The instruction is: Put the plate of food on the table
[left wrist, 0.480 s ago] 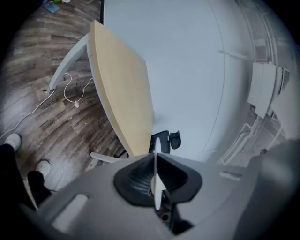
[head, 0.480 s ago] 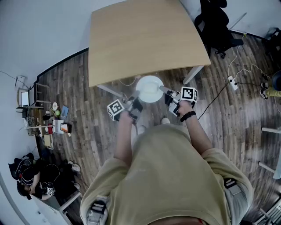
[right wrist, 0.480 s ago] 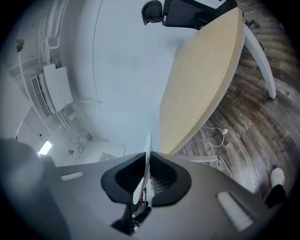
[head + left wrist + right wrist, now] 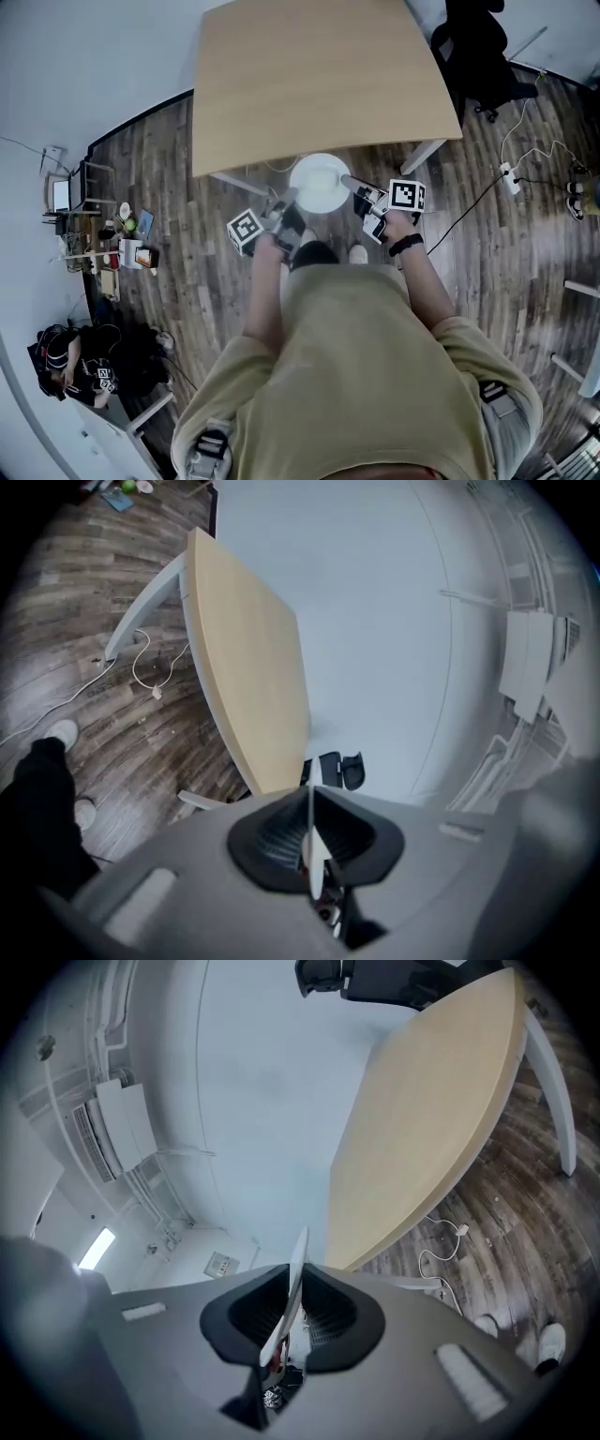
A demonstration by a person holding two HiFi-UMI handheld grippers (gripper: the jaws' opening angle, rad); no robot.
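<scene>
White edge running between the jaws in both gripper views, is that the plate (image 4: 312,846)? asks my spotter.

It is, I answer. I have the left gripper (image 4: 285,202) clamped on its rim at the lower left of the dish, and the right gripper (image 4: 352,186) clamped on the opposite rim, at its right. You see the rim edge-on because each camera looks along its own jaws, and the ribbed pads (image 4: 323,1309) press on it from both sides.

Why two grips on one dish?

A pinch on one side would, I think, let it tip and spill. Opposite pinches hold it flat, and both tools point roughly level for the same reason.

Where does it sit against the table (image 4: 319,84)?

Centre of the head view, in the air in front of me. In the picture its far rim just reaches the near edge of the pale wooden top. Most of it hangs over the dark plank floor (image 4: 487,234). As I judge it, it is not yet set down.

And the food?

From above the dish reads plain white. I can't make out what's on it.

What next?

I'd carry it forward over the top, lower it flat, and only then let the jaws part. The risk I see is clipping the table edge with the rim on the way in.
</scene>
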